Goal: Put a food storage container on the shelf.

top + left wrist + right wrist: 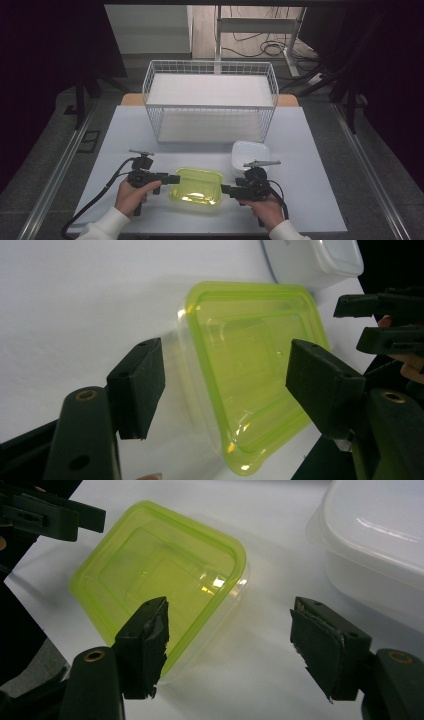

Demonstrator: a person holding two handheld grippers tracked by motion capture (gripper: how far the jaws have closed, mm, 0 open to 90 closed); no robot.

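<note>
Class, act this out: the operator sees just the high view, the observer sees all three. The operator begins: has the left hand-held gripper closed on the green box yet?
Observer: No. The left hand-held gripper has its jaws open. The end of the green box lies between them, with a gap at one pad.
Operator: And the right one?
Observer: The right hand-held gripper is open too. One jaw is over the box's corner, the other over bare table.
Operator: Is the box green all through?
Observer: No, only the lid is green; the body beneath is clear.
</note>
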